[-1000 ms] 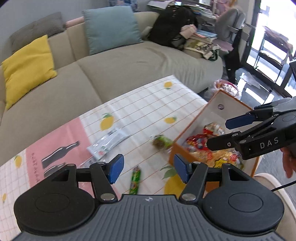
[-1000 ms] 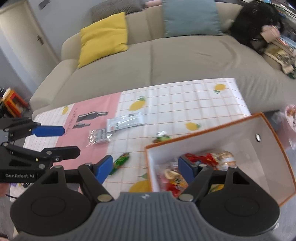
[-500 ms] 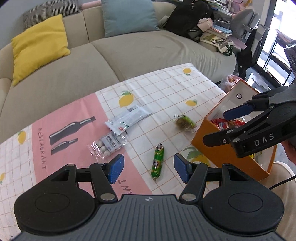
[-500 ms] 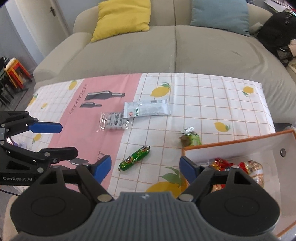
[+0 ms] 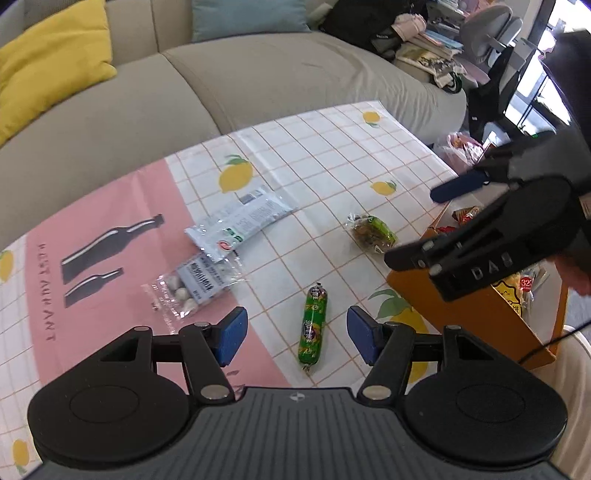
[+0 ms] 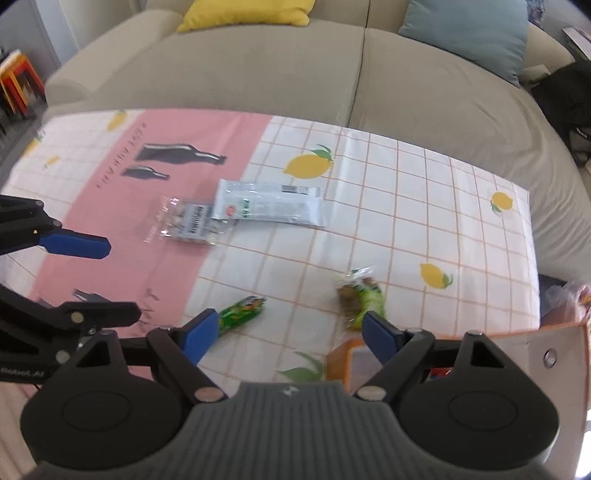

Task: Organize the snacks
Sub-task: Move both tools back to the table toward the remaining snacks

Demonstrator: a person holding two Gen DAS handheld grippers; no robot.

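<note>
A green sausage stick lies on the tablecloth, right between the fingers of my open, empty left gripper; it also shows in the right wrist view. A small green-wrapped snack lies near the orange box, which holds several snack packs. A white packet and a clear bag of candies lie further left. My right gripper is open and empty, above the box's corner; it shows from the side in the left wrist view.
The low table has a pink and white lemon-print cloth. A beige sofa with a yellow cushion and a blue cushion runs along its far side. A chair and clutter stand at the right.
Both grippers have swung left and down toward the table. The sausage stick now sits between my left fingers. The box has slid to the right edge of both views.
</note>
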